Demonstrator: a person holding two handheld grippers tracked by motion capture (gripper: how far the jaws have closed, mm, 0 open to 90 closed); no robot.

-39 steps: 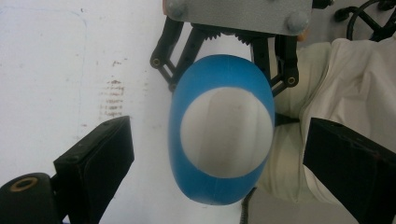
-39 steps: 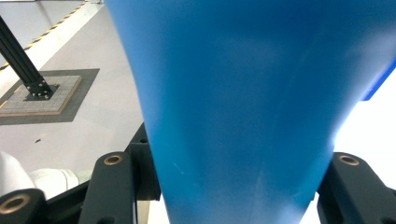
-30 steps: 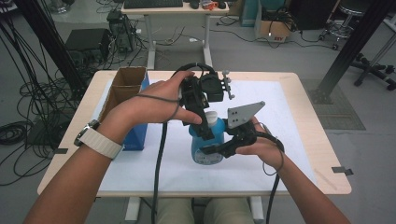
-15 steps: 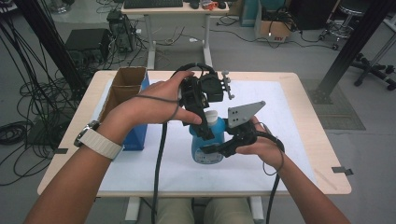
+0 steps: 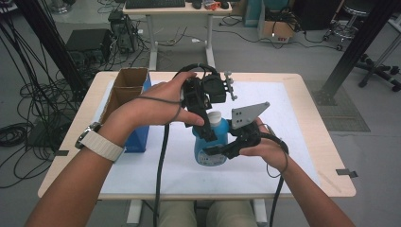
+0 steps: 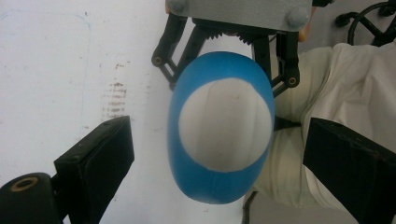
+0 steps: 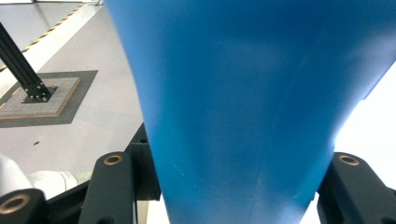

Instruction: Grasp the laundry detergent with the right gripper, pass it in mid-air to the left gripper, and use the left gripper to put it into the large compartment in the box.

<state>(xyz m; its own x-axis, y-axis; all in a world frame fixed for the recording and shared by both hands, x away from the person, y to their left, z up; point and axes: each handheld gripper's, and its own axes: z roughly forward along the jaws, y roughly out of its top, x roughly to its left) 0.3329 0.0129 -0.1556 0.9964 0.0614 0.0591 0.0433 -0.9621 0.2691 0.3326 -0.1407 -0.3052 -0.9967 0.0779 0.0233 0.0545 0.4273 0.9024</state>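
- While the blue bottle [image 5: 211, 146] stands upright on the white mat [image 5: 142, 165] near the middle of the table [image 5: 326, 156], both grippers are at it.
- The right gripper [image 5: 218, 150] clamps the bottle's body from the person's right, one jaw pressed on each side; in the right gripper view the blue wall [image 7: 243, 107] sits tight between the jaws.
- The left gripper [image 5: 204, 126] hangs over the bottle's white cap [image 6: 225, 123], its jaws spread wide and clear of the cap on both sides.
- A cardboard box [image 5: 124, 90] stands at the mat's left edge, well apart from the bottle.
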